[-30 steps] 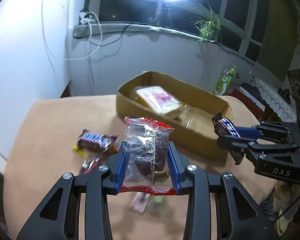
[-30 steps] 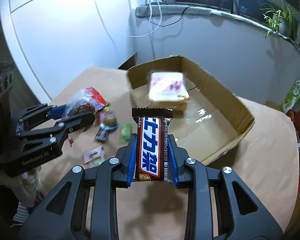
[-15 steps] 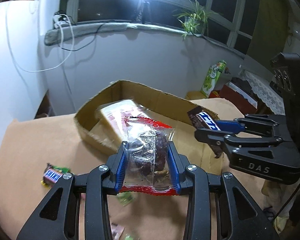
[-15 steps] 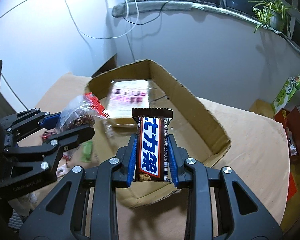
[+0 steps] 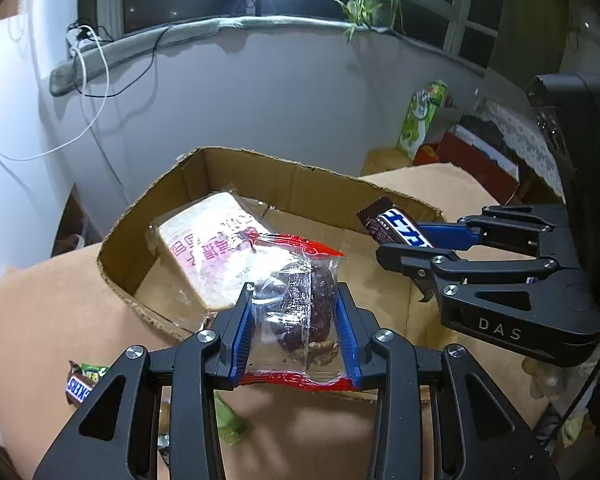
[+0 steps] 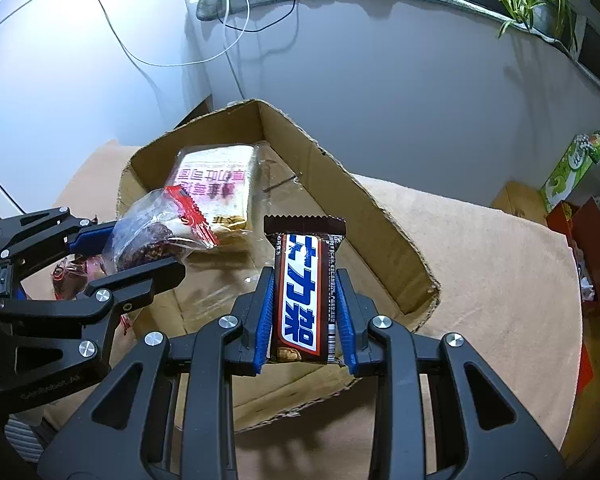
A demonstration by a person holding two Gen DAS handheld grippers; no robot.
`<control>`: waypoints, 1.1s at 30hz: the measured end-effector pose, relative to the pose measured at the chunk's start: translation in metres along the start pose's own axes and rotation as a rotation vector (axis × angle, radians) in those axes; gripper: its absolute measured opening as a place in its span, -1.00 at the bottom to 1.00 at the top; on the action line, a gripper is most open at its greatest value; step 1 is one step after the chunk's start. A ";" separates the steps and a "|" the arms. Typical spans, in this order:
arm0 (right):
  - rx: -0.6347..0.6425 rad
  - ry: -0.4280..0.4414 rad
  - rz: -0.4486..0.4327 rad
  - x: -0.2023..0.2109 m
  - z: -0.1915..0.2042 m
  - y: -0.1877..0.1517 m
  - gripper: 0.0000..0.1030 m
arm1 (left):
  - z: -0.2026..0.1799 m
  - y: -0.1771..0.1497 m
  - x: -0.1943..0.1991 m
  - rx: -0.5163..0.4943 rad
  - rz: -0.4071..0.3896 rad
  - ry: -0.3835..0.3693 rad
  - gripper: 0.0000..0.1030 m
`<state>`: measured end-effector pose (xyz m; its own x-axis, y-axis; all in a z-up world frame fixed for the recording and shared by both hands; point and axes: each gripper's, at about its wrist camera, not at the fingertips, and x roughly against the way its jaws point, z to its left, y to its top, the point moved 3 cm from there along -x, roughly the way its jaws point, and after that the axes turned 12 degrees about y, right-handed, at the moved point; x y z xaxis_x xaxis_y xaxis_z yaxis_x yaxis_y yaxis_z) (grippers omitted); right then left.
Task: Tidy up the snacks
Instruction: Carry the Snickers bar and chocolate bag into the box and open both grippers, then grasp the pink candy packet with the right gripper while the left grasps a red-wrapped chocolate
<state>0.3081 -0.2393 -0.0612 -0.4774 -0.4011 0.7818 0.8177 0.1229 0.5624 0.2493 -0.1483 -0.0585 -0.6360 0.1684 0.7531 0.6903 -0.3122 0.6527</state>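
Observation:
My left gripper (image 5: pixel 294 312) is shut on a clear red-edged packet of dark date and walnut (image 5: pixel 300 308), held above the near side of an open cardboard box (image 5: pixel 300 176). My right gripper (image 6: pixel 303 300) is shut on a brown Snickers bar (image 6: pixel 304 292) with blue lettering, held over the box's near wall. Each gripper shows in the other's view: the right gripper (image 5: pixel 396 240) at right, the left gripper (image 6: pixel 156 240) at left. A wrapped bread slice (image 5: pixel 212 248) lies inside the box (image 6: pixel 380 216).
The box sits on a tan-covered table (image 6: pixel 492 264). A loose Snickers bar (image 5: pixel 82 384) and a green wrapper (image 5: pixel 230 420) lie on the table left of the box. A green carton (image 5: pixel 422 120) and red boxes (image 6: pixel 588 248) stand beyond the table's right side.
Both grippers have moved forward with their snacks, from beside the box to over it. The loose snacks on the table have slid toward the lower left of the left wrist view.

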 end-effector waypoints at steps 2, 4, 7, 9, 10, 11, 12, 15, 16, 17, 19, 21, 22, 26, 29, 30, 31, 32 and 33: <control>-0.005 -0.003 -0.001 0.000 -0.003 0.000 -0.42 | -0.001 0.002 -0.003 -0.002 0.011 -0.001 -0.28; -0.011 -0.008 0.000 0.000 -0.005 0.002 -0.34 | -0.001 0.003 -0.005 0.003 0.019 0.001 -0.12; -0.013 -0.019 -0.023 0.007 -0.006 0.003 -0.05 | 0.003 0.005 -0.005 0.017 0.025 -0.002 -0.09; -0.010 -0.022 -0.031 0.012 -0.004 0.003 -0.04 | 0.003 0.004 -0.003 0.018 0.023 0.002 -0.09; -0.006 -0.025 -0.035 0.014 -0.003 0.003 -0.03 | 0.004 0.004 -0.002 0.017 0.023 0.003 -0.09; -0.003 -0.026 -0.037 0.016 -0.001 0.002 -0.03 | 0.005 0.003 0.000 0.017 0.022 0.004 -0.09; 0.000 -0.028 -0.039 0.018 0.001 0.002 -0.01 | 0.006 0.002 0.001 0.018 0.020 0.009 -0.09; 0.004 -0.023 -0.045 0.024 0.007 0.000 0.11 | 0.010 -0.001 0.009 0.017 0.013 0.021 -0.09; 0.005 -0.020 -0.047 0.027 0.008 -0.001 0.12 | 0.011 -0.001 0.010 0.017 0.010 0.025 -0.09; 0.006 -0.016 -0.051 0.029 0.011 -0.003 0.15 | 0.013 -0.004 0.015 0.016 0.005 0.031 -0.09; 0.015 -0.014 -0.054 0.035 0.017 -0.007 0.17 | 0.019 -0.007 0.023 0.010 -0.002 0.041 -0.09; 0.030 -0.015 -0.057 0.042 0.024 -0.011 0.19 | 0.026 -0.011 0.031 0.006 -0.007 0.052 -0.09; 0.039 -0.009 -0.061 0.045 0.028 -0.014 0.22 | 0.030 -0.014 0.035 0.003 -0.008 0.058 -0.09; 0.090 0.024 -0.119 0.060 0.047 -0.027 0.44 | 0.053 -0.034 0.052 -0.009 -0.012 0.055 -0.09; 0.159 0.030 -0.113 0.065 0.068 -0.038 0.45 | 0.069 -0.053 0.061 -0.008 -0.001 0.078 -0.09; 0.175 0.033 -0.105 0.064 0.073 -0.040 0.45 | 0.078 -0.063 0.062 0.001 0.017 0.087 -0.09; 0.189 0.039 -0.096 0.063 0.079 -0.043 0.45 | 0.082 -0.069 0.063 0.007 0.029 0.089 -0.09; 0.195 0.049 -0.090 0.062 0.084 -0.046 0.45 | 0.090 -0.079 0.063 0.024 0.049 0.094 -0.09; 0.196 0.064 -0.080 0.060 0.089 -0.049 0.45 | 0.095 -0.086 0.063 0.037 0.060 0.099 -0.09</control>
<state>0.2110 -0.1888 -0.0176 -0.5118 -0.4727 0.7174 0.6968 0.2602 0.6685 0.1823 -0.0224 -0.0590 -0.6225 0.0569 0.7806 0.7395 -0.2837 0.6104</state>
